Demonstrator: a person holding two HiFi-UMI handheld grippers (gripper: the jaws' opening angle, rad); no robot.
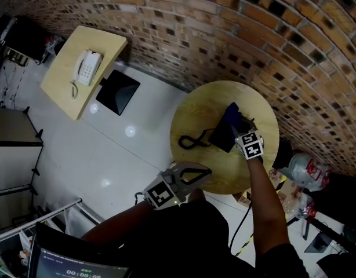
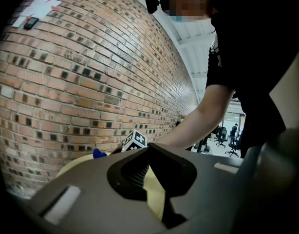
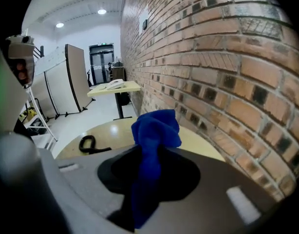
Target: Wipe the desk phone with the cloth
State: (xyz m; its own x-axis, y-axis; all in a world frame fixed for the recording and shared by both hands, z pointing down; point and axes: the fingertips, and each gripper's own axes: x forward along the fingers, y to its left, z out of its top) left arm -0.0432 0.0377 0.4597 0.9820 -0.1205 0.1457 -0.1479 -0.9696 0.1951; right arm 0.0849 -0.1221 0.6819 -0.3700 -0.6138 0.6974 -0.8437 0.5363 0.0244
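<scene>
My right gripper (image 1: 240,127) hangs over the round wooden table (image 1: 201,106), shut on a blue cloth (image 1: 232,112). In the right gripper view the blue cloth (image 3: 157,130) sticks up, bunched, from between the jaws of that right gripper (image 3: 147,165). A dark object (image 1: 220,136) with a looped black cord (image 1: 191,141) lies on the table just under that gripper. A white desk phone (image 1: 86,67) sits on a rectangular table (image 1: 62,83) far to the left. At the round table's near edge, my left gripper (image 1: 198,172) holds nothing and shows a narrow gap between its jaws.
A brick wall (image 1: 236,33) curves close behind the round table. A black square seat (image 1: 117,91) stands on the white floor beside the rectangular table. Plastic bags (image 1: 305,169) lie to the right of the round table. A metal rack (image 1: 33,219) stands at lower left.
</scene>
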